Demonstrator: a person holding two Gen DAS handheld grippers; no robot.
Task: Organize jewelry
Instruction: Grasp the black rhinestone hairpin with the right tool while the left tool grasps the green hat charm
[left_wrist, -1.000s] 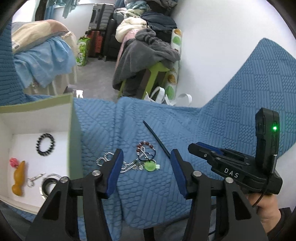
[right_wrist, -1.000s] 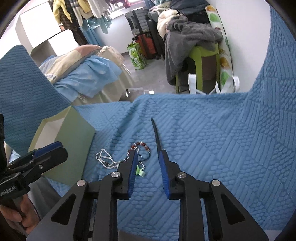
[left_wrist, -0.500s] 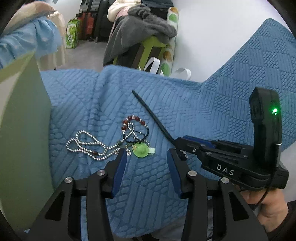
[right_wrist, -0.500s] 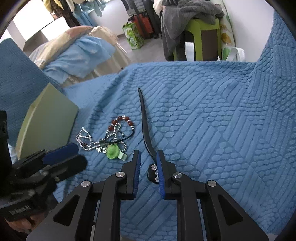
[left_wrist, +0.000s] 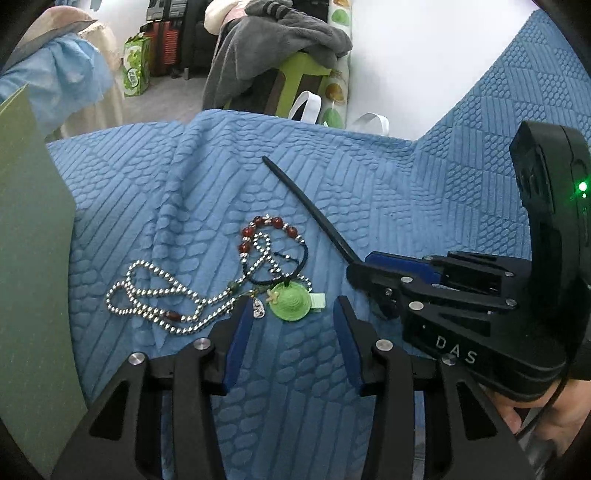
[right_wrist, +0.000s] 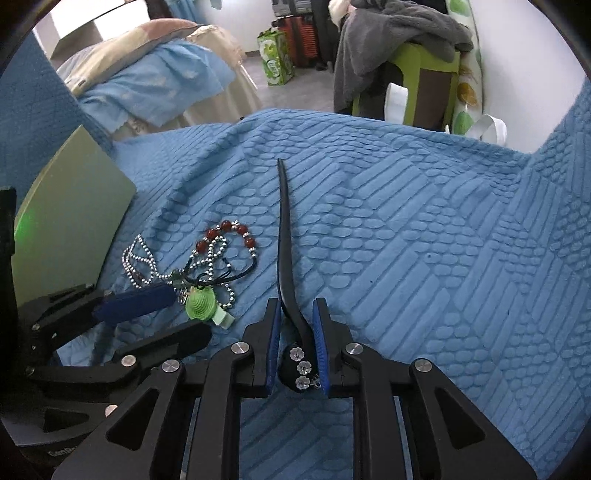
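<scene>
Here we find our right gripper (right_wrist: 297, 325) low over the blue quilted blanket (right_wrist: 406, 240), its blue pads narrowed around the thick, flower-studded end of a black hair stick (right_wrist: 286, 236). The pads sit just beside that end on either side, but we cannot tell whether they actually press it. The stick's thin tip points away from us across the fabric.

Our left gripper (left_wrist: 291, 321) hovers with its fingers spread wide and nothing between them, right over a small green hat-shaped clip (left_wrist: 290, 301). That clip lies tangled with a silver ball-chain necklace (left_wrist: 155, 295) and a red bead bracelet (left_wrist: 266, 225) on a dark cord, all in one heap just to the left of the hair stick.

Further left stands the pale green wall of a box (left_wrist: 33, 221), resting on the blanket. Beyond the bed's edge we see a green stool (right_wrist: 424, 81) draped with grey clothing (right_wrist: 388, 29).
</scene>
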